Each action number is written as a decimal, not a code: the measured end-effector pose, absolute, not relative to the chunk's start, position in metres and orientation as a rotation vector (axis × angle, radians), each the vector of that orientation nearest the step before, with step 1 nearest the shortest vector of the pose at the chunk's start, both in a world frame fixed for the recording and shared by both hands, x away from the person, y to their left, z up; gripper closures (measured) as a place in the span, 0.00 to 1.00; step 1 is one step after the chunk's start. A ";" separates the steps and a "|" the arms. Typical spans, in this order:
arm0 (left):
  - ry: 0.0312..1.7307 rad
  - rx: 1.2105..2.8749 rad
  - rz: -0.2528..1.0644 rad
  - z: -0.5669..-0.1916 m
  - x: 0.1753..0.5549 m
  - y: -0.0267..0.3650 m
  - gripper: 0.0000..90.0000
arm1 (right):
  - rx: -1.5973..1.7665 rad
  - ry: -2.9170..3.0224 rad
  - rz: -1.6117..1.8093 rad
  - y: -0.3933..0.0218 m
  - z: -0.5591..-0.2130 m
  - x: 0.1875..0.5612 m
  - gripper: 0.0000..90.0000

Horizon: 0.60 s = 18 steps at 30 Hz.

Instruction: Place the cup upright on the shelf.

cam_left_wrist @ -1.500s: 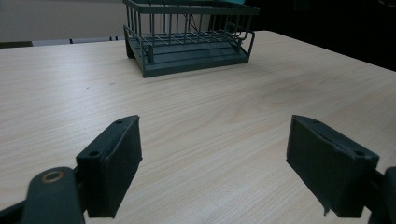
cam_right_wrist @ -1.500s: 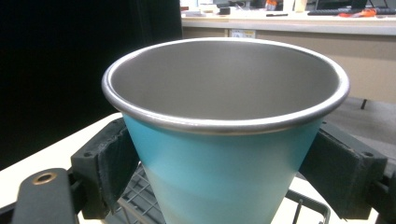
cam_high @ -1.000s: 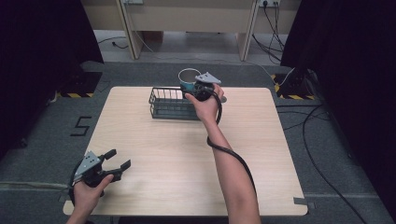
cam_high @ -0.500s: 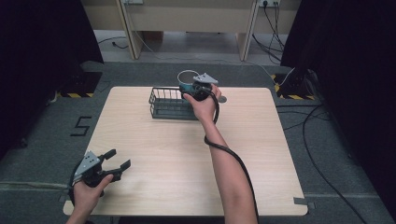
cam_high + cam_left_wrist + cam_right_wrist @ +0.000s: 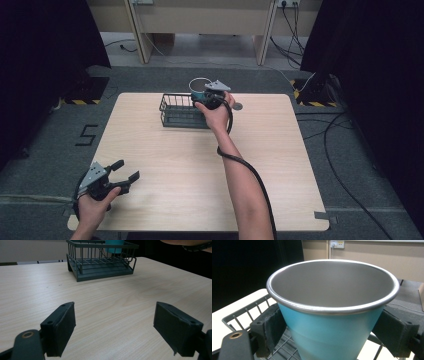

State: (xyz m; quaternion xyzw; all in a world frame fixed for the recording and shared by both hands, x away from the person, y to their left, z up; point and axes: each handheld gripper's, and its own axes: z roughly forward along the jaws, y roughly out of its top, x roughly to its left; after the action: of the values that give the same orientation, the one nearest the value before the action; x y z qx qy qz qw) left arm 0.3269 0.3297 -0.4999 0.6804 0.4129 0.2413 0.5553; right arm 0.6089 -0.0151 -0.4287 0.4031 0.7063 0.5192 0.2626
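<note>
Cup (image 5: 332, 322) unmoved over basket (image 5: 175, 116)

Even, soft overhead light; dark surroundings, slightly blurred pictures.

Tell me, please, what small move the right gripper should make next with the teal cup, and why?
Probably lower it a little, then open. The right gripper clamps the teal cup upright on both sides, over the right end of the wire rack, whose grid shows beneath the cup. The left gripper sits open, far off.
</note>
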 end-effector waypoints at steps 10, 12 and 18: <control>0.973 1.609 0.572 -0.500 0.327 0.330 0.19 | 1.089 1.935 1.374 -0.013 -0.434 0.609 0.18; 0.973 1.609 0.572 -0.500 0.327 0.330 0.19 | 1.089 1.936 1.373 -0.013 -0.434 0.609 0.18; 0.973 1.606 0.571 -0.500 0.327 0.330 0.19 | 1.090 1.942 1.361 -0.012 -0.436 0.609 0.18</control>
State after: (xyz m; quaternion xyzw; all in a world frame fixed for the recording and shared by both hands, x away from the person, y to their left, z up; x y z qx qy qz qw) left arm 0.3267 0.3301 -0.4997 0.6802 0.4121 0.2418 0.5560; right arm 0.6091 -0.0124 -0.4356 0.4029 0.7179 0.5033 0.2626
